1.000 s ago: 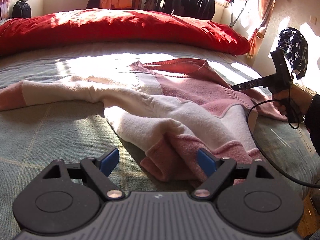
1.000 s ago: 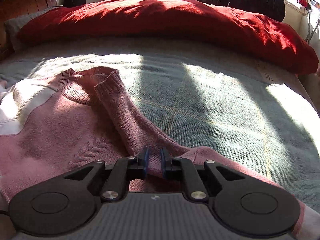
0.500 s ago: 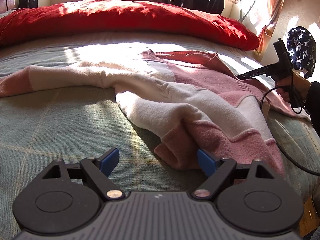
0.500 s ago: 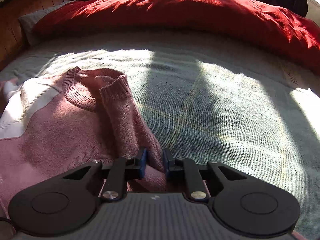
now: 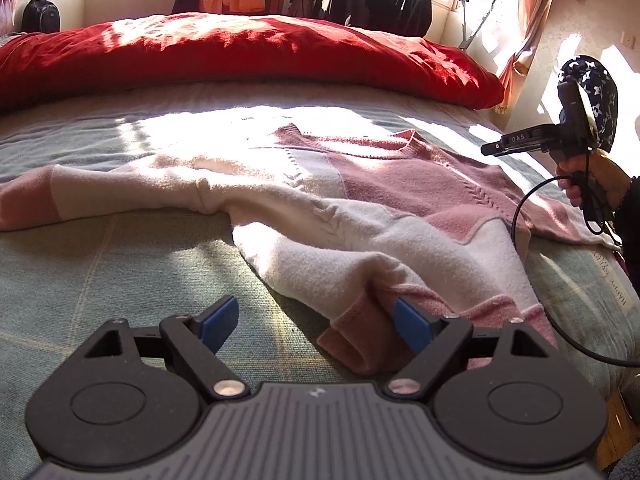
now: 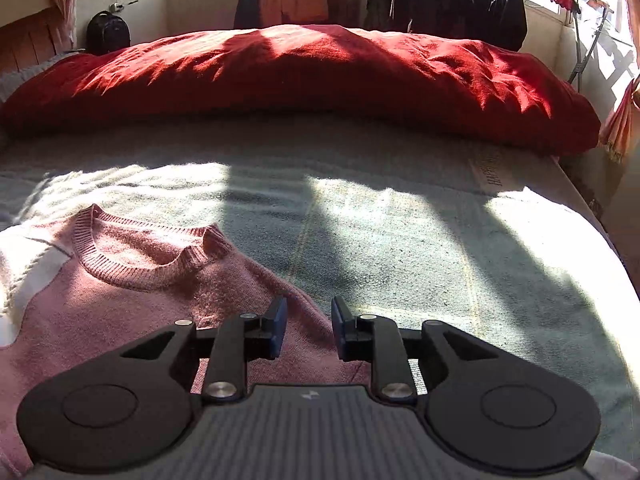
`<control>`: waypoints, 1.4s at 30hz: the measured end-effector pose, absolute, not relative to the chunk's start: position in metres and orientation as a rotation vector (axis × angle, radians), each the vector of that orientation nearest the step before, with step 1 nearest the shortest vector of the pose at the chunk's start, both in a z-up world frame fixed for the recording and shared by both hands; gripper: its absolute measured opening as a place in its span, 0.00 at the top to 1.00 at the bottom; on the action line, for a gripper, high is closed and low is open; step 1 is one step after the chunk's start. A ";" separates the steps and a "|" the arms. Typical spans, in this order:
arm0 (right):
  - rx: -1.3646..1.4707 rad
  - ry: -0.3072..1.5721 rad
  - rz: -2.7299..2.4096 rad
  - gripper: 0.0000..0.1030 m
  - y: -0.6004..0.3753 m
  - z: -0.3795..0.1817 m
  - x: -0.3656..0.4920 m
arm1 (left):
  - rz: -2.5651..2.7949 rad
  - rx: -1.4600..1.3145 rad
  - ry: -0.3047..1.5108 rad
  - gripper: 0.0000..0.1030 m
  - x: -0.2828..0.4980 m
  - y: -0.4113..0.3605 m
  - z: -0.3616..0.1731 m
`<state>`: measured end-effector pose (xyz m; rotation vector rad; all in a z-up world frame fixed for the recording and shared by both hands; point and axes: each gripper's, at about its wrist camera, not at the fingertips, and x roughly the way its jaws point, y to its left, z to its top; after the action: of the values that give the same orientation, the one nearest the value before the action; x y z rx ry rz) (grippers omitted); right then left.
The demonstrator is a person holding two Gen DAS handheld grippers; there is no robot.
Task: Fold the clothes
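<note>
Our right gripper (image 6: 307,330) has just been opening, nothing between its jaws, freeing the sweater (image 6: 132,300); our left gripper (image 5: 316,324) gapes empty beside its hem.

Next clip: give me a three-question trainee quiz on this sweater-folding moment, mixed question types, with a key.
1. True or false: the right gripper is clamped on the sweater.
2. What lies across the far side of the bed? A) red duvet B) blue towel C) grey coat
3. Fill in: the sleeve stretched out flat on the bed, towards the left in the left wrist view, ends in a ____ cuff.

Key: 1 false, its jaws have just been opening and the pads stand clear above the knit; 2 A; 3 pink.
</note>
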<state>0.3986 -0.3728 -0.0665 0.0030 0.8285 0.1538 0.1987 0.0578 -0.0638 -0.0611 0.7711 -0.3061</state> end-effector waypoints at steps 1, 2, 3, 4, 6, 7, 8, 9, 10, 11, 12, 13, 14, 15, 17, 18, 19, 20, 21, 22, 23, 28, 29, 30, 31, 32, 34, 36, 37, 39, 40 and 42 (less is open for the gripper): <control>0.037 0.853 0.142 0.64 -0.377 -0.067 0.394 | -0.322 -0.066 0.757 0.17 0.208 0.061 -0.059; 0.067 0.881 0.134 0.64 -0.381 -0.072 0.391 | -0.341 -0.077 0.747 0.17 0.219 0.063 -0.055; 0.097 0.909 0.126 0.64 -0.386 -0.077 0.388 | -0.356 -0.090 0.737 0.17 0.231 0.065 -0.053; 0.110 0.933 0.108 0.64 -0.389 -0.085 0.389 | -0.363 -0.100 0.738 0.17 0.242 0.064 -0.054; 0.108 0.956 0.055 0.64 -0.393 -0.108 0.399 | -0.373 -0.115 0.753 0.17 0.266 0.060 -0.059; 0.131 0.941 0.049 0.64 -0.395 -0.114 0.405 | -0.378 -0.123 0.761 0.17 0.277 0.057 -0.062; 0.148 0.924 0.038 0.64 -0.397 -0.116 0.410 | -0.383 -0.131 0.769 0.17 0.289 0.055 -0.064; 0.156 0.920 0.024 0.63 -0.397 -0.116 0.417 | -0.393 -0.141 0.778 0.17 0.299 0.053 -0.068; 0.156 0.921 0.014 0.62 -0.395 -0.116 0.421 | -0.398 -0.156 0.787 0.17 0.310 0.052 -0.073; 0.150 0.921 0.006 0.59 -0.393 -0.116 0.424 | -0.396 -0.167 0.797 0.17 0.319 0.051 -0.078; 0.145 0.921 0.002 0.56 -0.391 -0.116 0.426 | -0.387 -0.167 0.805 0.17 0.329 0.050 -0.082; 0.143 0.922 0.004 0.54 -0.390 -0.116 0.426 | -0.368 -0.166 0.799 0.17 0.339 0.050 -0.085; 0.147 0.918 0.010 0.51 -0.389 -0.115 0.423 | -0.345 -0.167 0.787 0.17 0.349 0.050 -0.089; 0.153 0.912 0.019 0.48 -0.389 -0.113 0.419 | -0.328 -0.199 0.795 0.18 0.358 0.054 -0.094; 0.167 0.901 0.033 0.47 -0.389 -0.107 0.408 | -0.315 -0.289 0.844 0.18 0.375 0.064 -0.104; 0.171 0.896 0.041 0.45 -0.389 -0.103 0.401 | -0.330 -0.320 0.883 0.18 0.381 0.069 -0.110; 0.167 0.889 0.057 0.43 -0.387 -0.099 0.393 | -0.346 -0.336 0.899 0.18 0.383 0.074 -0.115; 0.157 0.879 0.077 0.39 -0.385 -0.094 0.383 | -0.357 -0.353 0.901 0.18 0.383 0.079 -0.114; 0.145 0.868 0.095 0.38 -0.383 -0.088 0.373 | -0.368 -0.371 0.902 0.18 0.381 0.085 -0.112; 0.129 0.857 0.109 0.38 -0.381 -0.083 0.363 | -0.379 -0.387 0.893 0.18 0.380 0.090 -0.106; 0.115 0.844 0.121 0.37 -0.378 -0.078 0.353 | -0.385 -0.394 0.873 0.18 0.381 0.094 -0.100; 0.141 0.804 0.144 0.34 -0.374 -0.066 0.324 | -0.334 -0.448 0.959 0.18 0.428 0.101 -0.111; 0.155 0.801 0.142 0.34 -0.373 -0.065 0.321 | -0.317 -0.446 0.978 0.18 0.443 0.100 -0.120; 0.165 0.797 0.140 0.34 -0.372 -0.064 0.319 | -0.313 -0.434 0.974 0.18 0.452 0.100 -0.125; 0.170 0.793 0.141 0.34 -0.371 -0.063 0.316 | -0.313 -0.424 0.959 0.17 0.459 0.099 -0.128; 0.176 0.789 0.143 0.34 -0.369 -0.062 0.313 | -0.311 -0.424 0.951 0.16 0.465 0.098 -0.129; 0.173 0.787 0.142 0.30 -0.366 -0.063 0.305 | -0.302 -0.419 0.935 0.13 0.476 0.095 -0.130; 0.159 0.793 0.136 0.29 -0.362 -0.065 0.297 | -0.292 -0.380 0.926 0.13 0.479 0.090 -0.131; 0.148 0.804 0.128 0.29 -0.359 -0.068 0.293 | -0.288 -0.359 0.924 0.12 0.480 0.088 -0.131; 0.147 0.831 0.125 0.29 -0.355 -0.075 0.284 | -0.284 -0.316 0.917 0.12 0.475 0.084 -0.127; 0.148 0.838 0.121 0.29 -0.353 -0.077 0.278 | -0.283 -0.294 0.914 0.12 0.471 0.083 -0.124; 0.142 0.857 0.108 0.27 -0.350 -0.081 0.265 | -0.278 -0.280 0.906 0.12 0.460 0.083 -0.115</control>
<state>0.2653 -0.3495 -0.0810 0.1418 0.8570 0.1077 0.4599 0.0832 -0.1154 -0.2799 0.9062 -0.2778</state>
